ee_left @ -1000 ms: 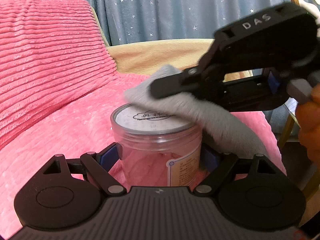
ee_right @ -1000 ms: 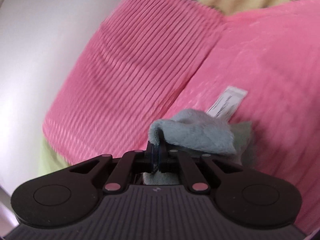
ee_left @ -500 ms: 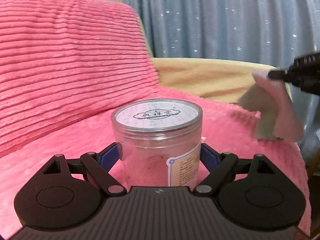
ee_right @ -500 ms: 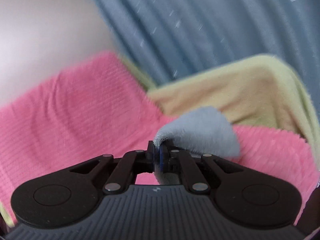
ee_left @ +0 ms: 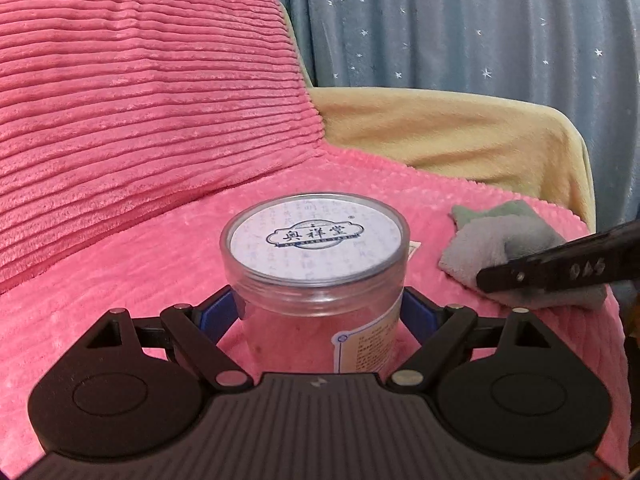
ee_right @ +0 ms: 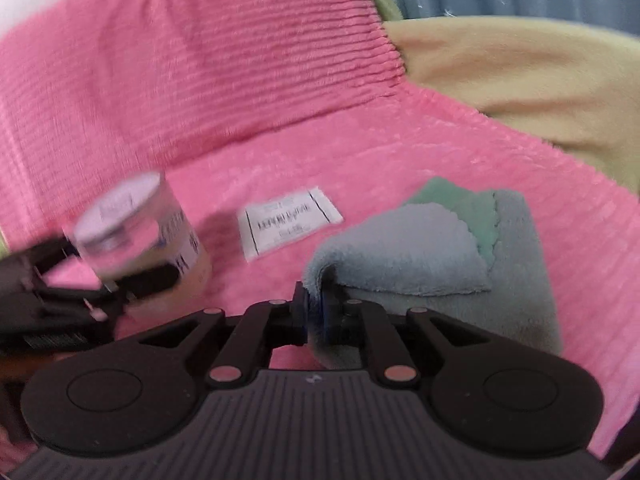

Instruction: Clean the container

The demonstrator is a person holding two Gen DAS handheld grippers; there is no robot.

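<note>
A clear plastic container (ee_left: 316, 280) with a white printed lid stands upright on the pink blanket. My left gripper (ee_left: 320, 312) is shut on its sides. It shows blurred in the right wrist view (ee_right: 136, 232), at the left. My right gripper (ee_right: 316, 312) is shut on a fold of a grey cloth (ee_right: 420, 256), which rests on the blanket to the right of the container. The cloth (ee_left: 516, 256) and the right gripper's black arm show at the right edge of the left wrist view.
A pink ribbed blanket (ee_left: 120, 120) covers the seat and back of a sofa. A white paper label (ee_right: 288, 220) lies on the blanket between container and cloth. A beige cover (ee_left: 460, 136) and blue starred curtain (ee_left: 460, 20) lie behind.
My right gripper has lifted the cloth off the container's lid, swung it away to the right and lowered it onto the blanket. The left gripper still holds the container.
</note>
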